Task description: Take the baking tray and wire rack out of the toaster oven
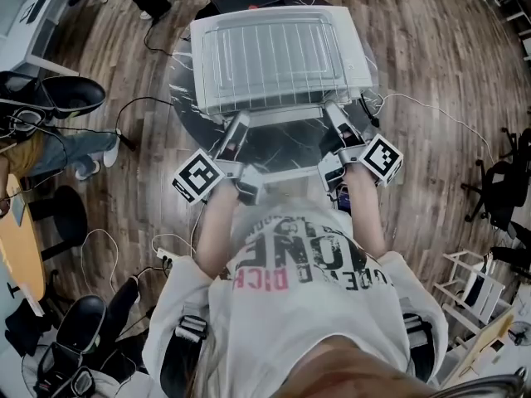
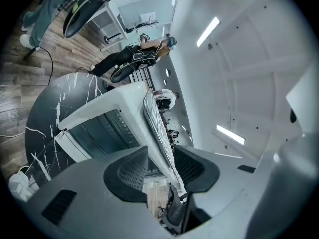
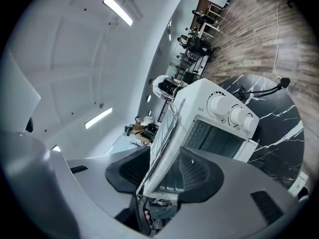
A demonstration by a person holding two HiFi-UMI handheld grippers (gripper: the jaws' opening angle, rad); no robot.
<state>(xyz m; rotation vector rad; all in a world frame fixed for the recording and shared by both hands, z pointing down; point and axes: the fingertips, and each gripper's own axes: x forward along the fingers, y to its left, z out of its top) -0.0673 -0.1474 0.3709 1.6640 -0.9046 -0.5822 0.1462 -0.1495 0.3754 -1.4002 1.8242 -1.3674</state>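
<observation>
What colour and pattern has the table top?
The table top is black with white veins; clearest in left gripper view.

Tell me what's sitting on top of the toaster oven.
A baking tray lies flat on the toaster oven, with the wire rack resting on it. Together they cover most of the oven's top, so the surface underneath is hidden.
</observation>
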